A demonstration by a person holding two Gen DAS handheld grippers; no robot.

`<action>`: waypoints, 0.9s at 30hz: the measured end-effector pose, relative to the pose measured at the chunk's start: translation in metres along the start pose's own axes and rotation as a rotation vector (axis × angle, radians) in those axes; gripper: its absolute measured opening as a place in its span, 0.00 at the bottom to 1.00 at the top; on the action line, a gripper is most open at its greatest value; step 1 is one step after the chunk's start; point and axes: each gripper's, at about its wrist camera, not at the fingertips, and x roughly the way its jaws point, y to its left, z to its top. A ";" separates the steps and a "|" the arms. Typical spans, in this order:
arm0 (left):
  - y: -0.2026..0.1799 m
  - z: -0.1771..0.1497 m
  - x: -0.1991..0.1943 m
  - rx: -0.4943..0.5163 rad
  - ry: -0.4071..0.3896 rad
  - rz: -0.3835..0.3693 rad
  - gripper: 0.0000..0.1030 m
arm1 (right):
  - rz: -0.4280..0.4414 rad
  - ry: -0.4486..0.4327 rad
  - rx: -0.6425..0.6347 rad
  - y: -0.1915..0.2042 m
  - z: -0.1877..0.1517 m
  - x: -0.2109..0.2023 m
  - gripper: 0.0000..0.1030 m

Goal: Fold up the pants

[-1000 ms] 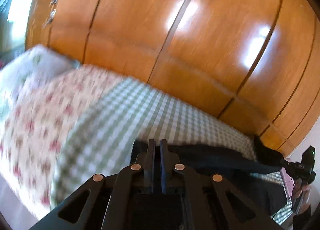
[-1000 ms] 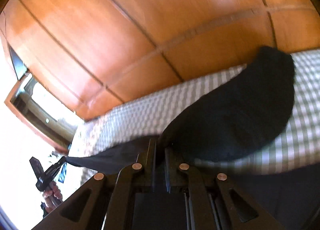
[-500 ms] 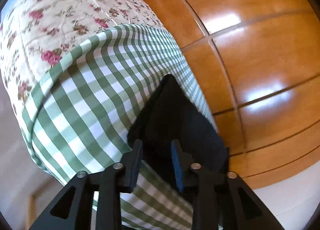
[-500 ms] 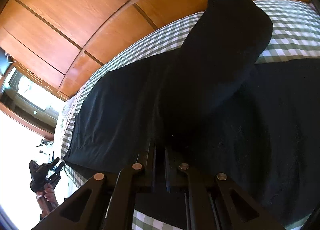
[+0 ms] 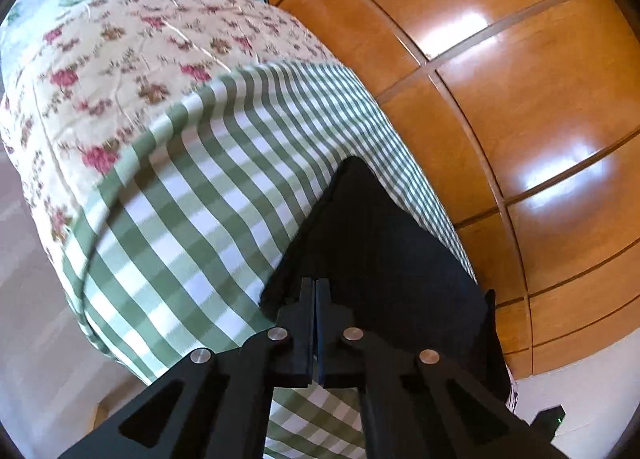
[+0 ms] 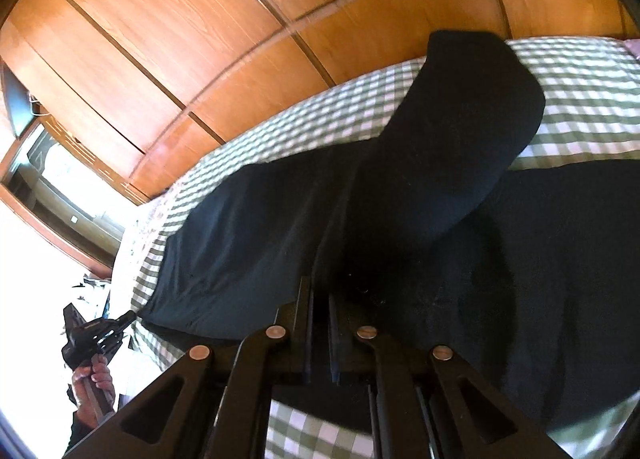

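Left gripper had just closed, jaws together over the near edge of the black fabric pants; no cloth visibly pinched. Right gripper clamped shut on the pants' dark cloth. Pants lay flat on the green-and-white checked bedspread. Beyond: floral quilt, glossy wooden wardrobe doors.

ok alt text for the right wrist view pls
The right tool, jaws nearly shut, pinches black pants spread on a green checked bedcover. One pant leg lies folded back. Wooden wardrobe doors stand behind.
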 end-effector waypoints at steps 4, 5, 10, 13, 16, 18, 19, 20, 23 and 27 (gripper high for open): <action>0.003 -0.001 0.001 0.022 0.023 0.033 0.00 | 0.007 0.009 -0.026 0.007 -0.016 -0.017 0.06; 0.004 -0.003 0.003 0.027 0.031 0.042 0.00 | 0.006 0.017 -0.028 0.011 -0.024 -0.012 0.06; 0.005 -0.011 0.007 0.008 0.058 0.014 0.00 | -0.035 0.073 0.021 -0.004 -0.050 0.001 0.06; 0.007 -0.013 0.000 -0.021 0.046 -0.023 0.09 | -0.054 0.087 0.052 -0.016 -0.053 0.012 0.05; 0.009 -0.015 -0.009 -0.059 0.032 -0.076 0.19 | -0.063 0.088 0.034 -0.011 -0.052 0.014 0.05; 0.008 -0.015 -0.007 -0.070 0.043 -0.085 0.21 | -0.065 0.094 0.034 -0.011 -0.051 0.017 0.06; 0.007 -0.015 -0.003 -0.074 0.052 -0.083 0.21 | -0.066 0.096 0.035 -0.012 -0.051 0.019 0.06; 0.006 -0.015 -0.001 -0.076 0.059 -0.082 0.22 | -0.066 0.096 0.033 -0.011 -0.051 0.021 0.06; 0.003 -0.014 0.011 -0.081 0.073 -0.004 0.22 | -0.066 0.092 0.037 -0.013 -0.052 0.022 0.06; 0.001 -0.015 0.021 -0.077 0.075 0.030 0.06 | -0.067 0.087 0.035 -0.012 -0.051 0.021 0.06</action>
